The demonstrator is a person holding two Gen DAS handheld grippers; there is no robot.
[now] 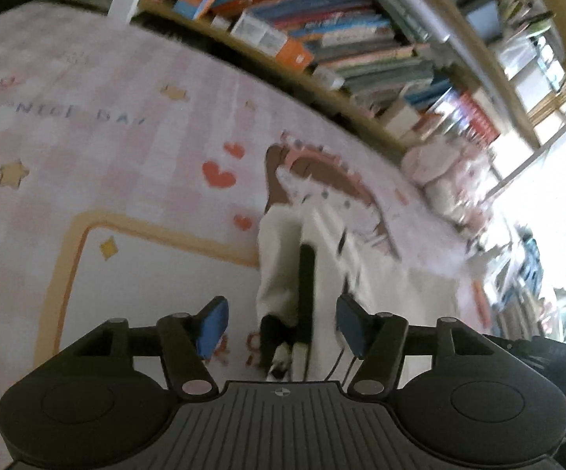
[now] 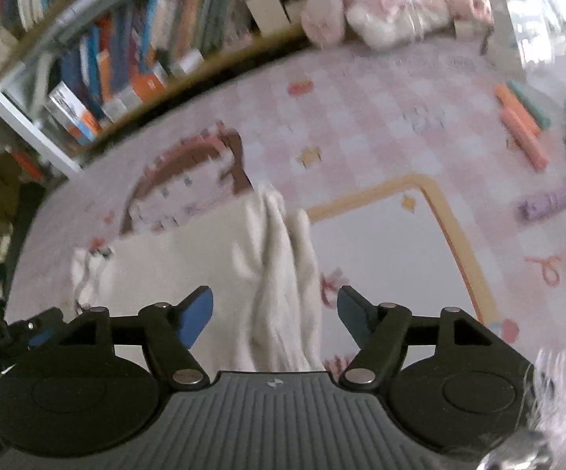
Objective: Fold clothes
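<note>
From the left wrist, the left gripper [image 1: 279, 327] stands spread over the white garment [image 1: 322, 274], whose dark-trimmed end runs ahead between its fingers; pink mat [image 1: 126, 137] lies bare to its left. From the right wrist, the right gripper [image 2: 275, 315] is likewise spread around a bunched ridge of cloth, with flat fabric to its left and the bookshelf [image 2: 126, 58] beyond. Likely mid-fold or regrasping, though which is unclear.

- A white garment [image 2: 189, 266] lies on a pink checked mat [image 2: 381, 125] printed with hearts and stars.
- In the right wrist view, 1 part lies flat while its right edge is bunched into upright folds [image 2: 283, 274].
- In the left wrist view the cloth [image 1: 322, 274] shows a black stripe [image 1: 306, 290] and black trim near its lower end.
</note>
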